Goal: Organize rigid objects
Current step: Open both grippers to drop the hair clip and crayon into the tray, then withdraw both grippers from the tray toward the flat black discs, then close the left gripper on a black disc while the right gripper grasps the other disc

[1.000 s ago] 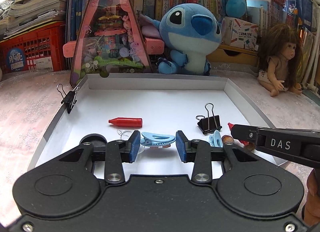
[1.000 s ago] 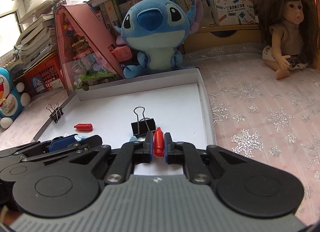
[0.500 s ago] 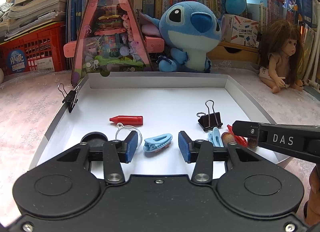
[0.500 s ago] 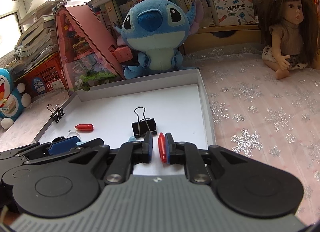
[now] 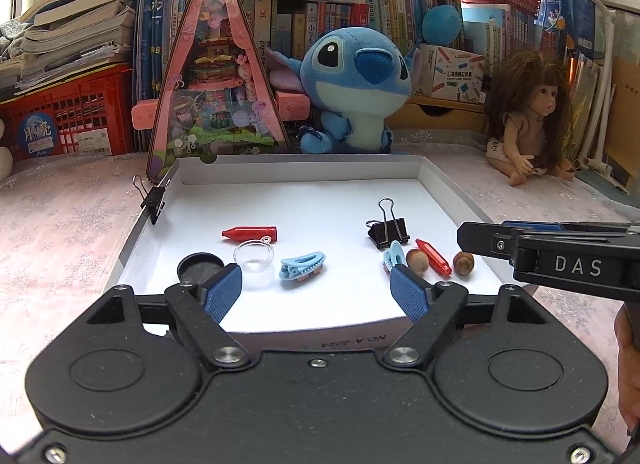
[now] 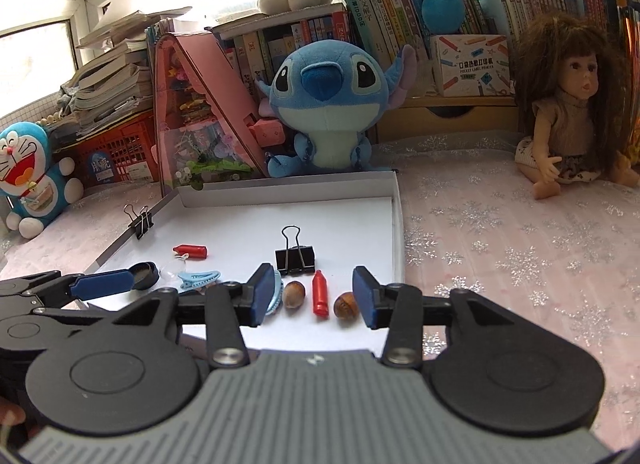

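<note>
A white tray [image 5: 304,174] holds the small things. My left gripper [image 5: 315,280] hangs over its near edge, jaws opening, nothing between the pads. A blue hair clip [image 5: 302,265] lies just beyond them, beside a clear cup [image 5: 254,256] and a black lid [image 5: 200,267]. My right gripper [image 6: 312,270] is also opening and holds nothing. Lying free ahead of it is a red crayon [image 6: 320,294], between two brown nuts [image 6: 294,294] [image 6: 346,305]. Another blue clip [image 6: 274,296] sits by its left pad. A second red crayon [image 5: 250,233] lies farther back.
A black binder clip [image 5: 388,230] stands in the tray and another [image 5: 154,200] grips its left rim. Behind the tray are a pink triangular toy house [image 5: 216,96], a blue plush [image 5: 356,84], a doll [image 5: 528,120], red crates and bookshelves. Pink snowflake cloth covers the table.
The right gripper let go of the red crayon, which now lies on the tray. The left jaws spread away from the blue hair clip. Both grippers drew back and rose a little.
</note>
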Demonstrator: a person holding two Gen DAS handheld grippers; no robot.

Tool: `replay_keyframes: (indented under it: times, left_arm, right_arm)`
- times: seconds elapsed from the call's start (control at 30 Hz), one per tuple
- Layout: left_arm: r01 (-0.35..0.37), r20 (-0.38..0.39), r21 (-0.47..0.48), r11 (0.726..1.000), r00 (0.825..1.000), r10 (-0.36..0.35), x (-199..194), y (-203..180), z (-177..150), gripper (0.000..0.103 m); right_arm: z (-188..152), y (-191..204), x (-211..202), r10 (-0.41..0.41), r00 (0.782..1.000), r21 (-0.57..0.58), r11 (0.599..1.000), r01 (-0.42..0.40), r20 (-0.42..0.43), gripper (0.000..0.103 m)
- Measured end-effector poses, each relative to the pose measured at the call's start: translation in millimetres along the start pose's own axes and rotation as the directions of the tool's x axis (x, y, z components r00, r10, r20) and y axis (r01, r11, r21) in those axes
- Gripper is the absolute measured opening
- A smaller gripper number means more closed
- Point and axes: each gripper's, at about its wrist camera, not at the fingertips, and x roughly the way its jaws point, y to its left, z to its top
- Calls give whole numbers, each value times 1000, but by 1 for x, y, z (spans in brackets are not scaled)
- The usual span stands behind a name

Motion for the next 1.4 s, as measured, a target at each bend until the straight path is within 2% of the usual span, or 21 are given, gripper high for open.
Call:
replay_keyframes:
  times: [0.17,0.43,0.77,1.07,1.4]
  left_arm:
    - [40,19,10,999,999,-40,-27,0,-14,83]
    - [104,-3,22,994,995,-104,-55,-6,-37,84]
    - [164,-24,40,986,986,-163,-84,-18,-74,84]
    - [206,-5,88,975,978,-207,-100,-31,-98,84]
    - [165,-1,137,977,986,-166,-95,-42,-115,84]
  right_arm:
    - [-9,-7,-26,-5,1000,-53,999,6,19,75]
    - [-38,-17,-53,-59,998,-130,990,60,12,84]
    - [-75,-14,-76,-88,996,-166,982,90,20,89]
    - [-97,-11,-86,-125,992,-170,977,127,27,91]
    - [-102,-3,-82,-168,986,-210,964,166,9,94]
